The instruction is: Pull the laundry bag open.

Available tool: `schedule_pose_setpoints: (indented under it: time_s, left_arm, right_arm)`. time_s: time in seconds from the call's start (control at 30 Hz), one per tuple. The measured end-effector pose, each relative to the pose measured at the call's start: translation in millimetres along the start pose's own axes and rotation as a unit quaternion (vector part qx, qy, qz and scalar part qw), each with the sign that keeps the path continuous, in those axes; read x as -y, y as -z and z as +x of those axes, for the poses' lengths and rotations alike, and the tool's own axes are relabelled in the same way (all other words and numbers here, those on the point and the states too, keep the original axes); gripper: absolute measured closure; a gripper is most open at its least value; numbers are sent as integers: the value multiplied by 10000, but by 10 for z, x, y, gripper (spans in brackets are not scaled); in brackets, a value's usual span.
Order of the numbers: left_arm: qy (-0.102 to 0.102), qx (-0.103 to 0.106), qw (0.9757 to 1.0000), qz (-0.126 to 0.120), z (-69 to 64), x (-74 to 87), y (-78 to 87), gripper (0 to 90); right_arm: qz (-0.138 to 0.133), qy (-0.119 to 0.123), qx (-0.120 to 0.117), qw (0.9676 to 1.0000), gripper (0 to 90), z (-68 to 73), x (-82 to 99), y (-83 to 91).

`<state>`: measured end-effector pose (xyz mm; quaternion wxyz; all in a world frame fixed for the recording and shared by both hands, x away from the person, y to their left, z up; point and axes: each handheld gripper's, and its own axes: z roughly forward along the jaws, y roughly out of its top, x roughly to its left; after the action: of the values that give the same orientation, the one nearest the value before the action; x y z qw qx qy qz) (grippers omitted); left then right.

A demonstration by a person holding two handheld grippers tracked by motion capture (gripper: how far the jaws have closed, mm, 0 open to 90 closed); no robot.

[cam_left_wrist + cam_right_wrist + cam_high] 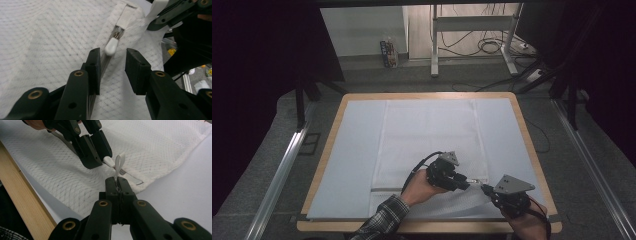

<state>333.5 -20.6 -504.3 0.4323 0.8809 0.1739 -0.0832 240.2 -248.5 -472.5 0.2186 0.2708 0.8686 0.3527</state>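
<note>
Mesh bag [427, 145], white, zippered: flat on pale sheet [352, 150] over table [532, 145], zip end at near right.
Left gripper [113, 62]: jaws parted, nothing clamped; white zip pull [111, 46] sits just ahead btwn the tips, zip track runs under left jaw.
Right gripper [117, 185]: jaws clenched on white fabric tab [118, 165] at bag's zip end, tab standing up from the tips.
Both grippers close together, near right of table.

Dim, dark-edged high view; gripper views evenly lit, near jaws slightly soft.
</note>
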Motion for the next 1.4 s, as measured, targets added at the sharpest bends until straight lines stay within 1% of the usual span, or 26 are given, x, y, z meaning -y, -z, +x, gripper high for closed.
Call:
schedule_pose_setpoints:
  time_s: [0.17, 0.2, 0.3, 0.33, 0.37, 0.4, 0.43, 0.47, 0.5, 0.6, 0.67, 0.73, 0.77, 0.87, 1.1, 1.23, 1.3, 1.33, 1.37, 1.4]
  left_arm:
    - [-34, 110, 9999, 6, -18, -31, -3, 656]
    - [-86, 156, 9998, 37, -23, -41, -3, 650]
    - [-146, 204, 9997, 77, -40, -56, -7, 649]
    - [-135, 234, 9996, 60, -49, -61, -11, 653]
    - [-209, 232, 9994, 112, -43, -65, -7, 665]
    - [-157, 235, 9996, 64, -54, -67, -19, 680]
    - [-214, 233, 9994, 118, -48, -72, -19, 698]
    - [-148, 226, 9996, 65, -58, -75, -34, 711]
    - [-217, 185, 9995, 140, -49, -83, -33, 724]
    - [-223, 145, 9994, 203, -50, -105, -49, 751]
    - [-132, 136, 9997, 146, -66, -120, -65, 728]
    - [-117, 146, 9996, 203, -71, -142, -64, 692]
    - [-83, 144, 9997, 185, -71, -150, -64, 677]
    - [-51, 126, 9997, 217, -59, -164, -48, 674]
    - [-45, 57, 9995, 295, -49, -142, -61, 771]
    - [-103, 23, 9992, 375, -50, -137, -70, 828]
    - [-92, 31, 9993, 357, -45, -134, -70, 838]
    - [-150, 10, 9992, 376, -36, -135, -58, 842]
    - [-122, 17, 9993, 356, -36, -135, -55, 846]
    - [-169, 35, 9991, 392, -24, -136, -45, 847]
  right_arm:
    - [4, 46, 27, 10000, 881, 1, 0, -3]
    - [6, 51, 28, 10000, 880, 2, 0, -3]
    - [20, 73, 31, 10000, 880, 5, -1, -3]
    - [22, 76, 32, 10000, 880, 5, -1, -3]
    - [18, 85, 35, 10000, 880, 5, -1, -3]
    - [15, 90, 36, 10000, 880, 6, -1, -2]
    - [13, 97, 44, 9999, 880, 7, -2, -2]
    - [13, 105, 50, 9999, 880, 9, -3, -2]
    - [11, 113, 52, 9999, 880, 11, -3, -2]
    - [17, 134, 60, 9999, 881, 15, -5, -1]
    - [35, 147, 51, 9999, 880, 15, -5, -3]
    - [52, 165, 51, 9998, 880, 16, -2, -7]
    - [52, 164, 54, 9998, 880, 18, -3, -7]
    - [43, 169, 51, 9998, 880, 18, -5, -5]
    - [50, 178, 58, 9998, 880, 17, -5, -6]
    - [63, 186, 58, 9998, 880, 16, -3, -8]
    - [65, 196, 60, 9998, 880, 13, -1, -9]
    - [67, 193, 53, 9998, 880, 12, -1, -9]
    - [77, 189, 54, 9998, 880, 10, 0, -10]
    - [82, 187, 51, 9998, 880, 9, 1, -12]
